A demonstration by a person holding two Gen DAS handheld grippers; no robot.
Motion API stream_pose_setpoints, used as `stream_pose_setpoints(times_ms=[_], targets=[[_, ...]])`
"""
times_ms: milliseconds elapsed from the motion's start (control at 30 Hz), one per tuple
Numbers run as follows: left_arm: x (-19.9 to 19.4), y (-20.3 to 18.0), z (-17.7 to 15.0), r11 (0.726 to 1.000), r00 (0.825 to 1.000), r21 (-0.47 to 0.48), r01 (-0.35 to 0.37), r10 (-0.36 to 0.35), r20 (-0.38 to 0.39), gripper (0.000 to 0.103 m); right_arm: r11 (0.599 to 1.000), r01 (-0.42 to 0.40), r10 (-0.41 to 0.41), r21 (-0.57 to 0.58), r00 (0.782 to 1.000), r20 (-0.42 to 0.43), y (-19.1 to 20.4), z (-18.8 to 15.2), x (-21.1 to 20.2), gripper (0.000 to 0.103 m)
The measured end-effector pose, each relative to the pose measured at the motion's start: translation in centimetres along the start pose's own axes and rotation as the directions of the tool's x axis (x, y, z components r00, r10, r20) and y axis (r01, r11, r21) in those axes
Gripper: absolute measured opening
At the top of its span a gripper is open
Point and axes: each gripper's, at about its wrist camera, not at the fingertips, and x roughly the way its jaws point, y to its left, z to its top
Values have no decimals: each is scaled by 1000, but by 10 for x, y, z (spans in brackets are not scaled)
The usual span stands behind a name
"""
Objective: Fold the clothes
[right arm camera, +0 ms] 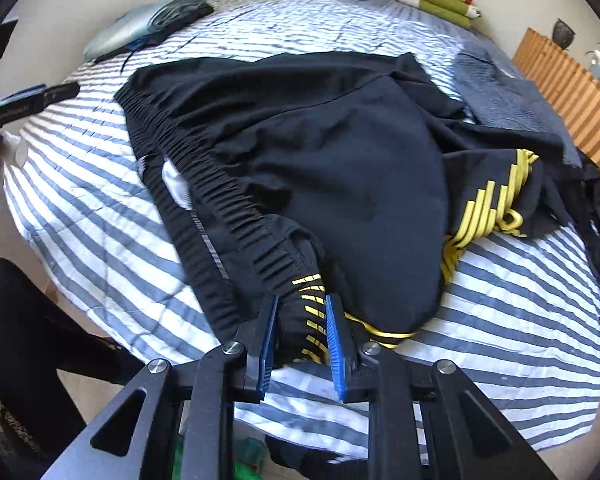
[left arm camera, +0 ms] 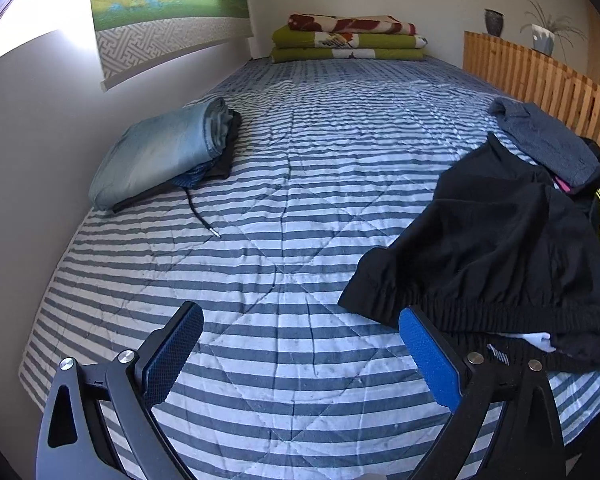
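Note:
Black sports trousers (right arm camera: 340,160) with yellow stripes lie crumpled on the striped bedspread (right arm camera: 500,312). My right gripper (right arm camera: 303,300) is shut on the near end of their elastic waistband, where yellow stripes show between the blue pads. In the left wrist view the same trousers (left arm camera: 500,240) lie at the right. My left gripper (left arm camera: 300,314) stands wide open over bare bedspread (left arm camera: 280,200), its right finger (left arm camera: 428,356) just beside the waistband's other end. The left gripper (right arm camera: 32,96) also shows at the left edge of the right wrist view.
A grey garment (left arm camera: 548,140) lies behind the trousers. A folded blue-grey pile (left arm camera: 160,152) with a loose cord (left arm camera: 200,216) sits by the left wall. Folded blankets (left arm camera: 348,38) are stacked at the far end. A wooden slatted rail (left arm camera: 540,76) borders the right side.

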Motion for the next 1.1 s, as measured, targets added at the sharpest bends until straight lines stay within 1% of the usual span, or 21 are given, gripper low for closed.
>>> stream_pose_setpoints(times_ms=[67,167,233,300,333,400,500,533,567,600,633,667,700,733,767,833,867,933,1033,1067,1100], targets=[[6,-12,0,998,1000,55,21,-20,-14,95,1000,8,-8,30,1000,6,-13,-3,-3,19],[9,-30,-6,989,998,139,57,-53,-36,95,998,-34,33,58,999,7,-24,-5,-6,19],[7,-40,-14,980,998,191,59,-53,-33,95,997,-44,43,68,999,20,-25,-8,-10,20],[7,-46,-22,971,999,234,44,-36,-40,95,997,-49,48,61,999,23,-21,-11,-12,25],[10,-47,-25,968,998,248,45,-33,-52,95,997,-45,44,60,999,25,-19,-12,-13,30],[20,-46,-27,969,996,241,56,-38,-82,95,997,-42,41,71,999,24,-18,-16,-13,34],[34,-41,-21,978,990,181,106,-86,-113,93,992,-53,53,110,999,4,-18,-22,-11,36],[38,-40,-17,980,988,157,120,-102,-117,85,992,-49,49,114,999,3,-17,-23,-10,36],[42,-39,-14,981,984,131,140,-124,-127,73,993,-44,44,112,999,3,-17,-25,-10,36],[46,-38,-11,981,979,104,163,-148,-141,64,993,-38,39,110,999,-2,-16,-26,-8,36],[50,-38,-8,979,973,81,187,-173,-156,44,994,-31,32,109,999,-9,-16,-26,-6,36],[54,-40,-5,977,967,66,204,-191,-167,27,994,-26,28,109,999,-15,-16,-26,-5,36],[54,-42,-4,975,965,63,213,-199,-170,23,994,-21,22,108,1000,-16,-16,-25,-6,34],[52,-44,-2,975,966,69,213,-200,-162,18,994,-16,18,105,1000,-13,-17,-24,-7,24],[48,-46,0,973,968,77,216,-203,-149,11,994,-19,20,103,1000,-8,-18,-23,-10,16],[37,-45,2,969,965,64,238,-229,-127,9,994,-20,18,106,1000,16,-23,-20,-19,14],[30,-43,5,967,963,49,252,-245,-115,9,994,-6,3,105,999,35,-26,-17,-26,11],[13,-35,9,961,957,7,278,-276,-94,9,994,24,-32,102,997,74,-31,-11,-40,8],[-18,-21,14,925,924,-74,373,-378,-63,9,992,47,-63,116,988,139,-46,3,-67,6],[-26,-19,15,921,920,-84,381,-386,-61,9,991,62,-81,118,983,163,-52,8,-76,6],[-30,-19,17,921,920,-82,380,-386,-63,10,989,85,-106,122,977,182,-57,12,-83,5]])
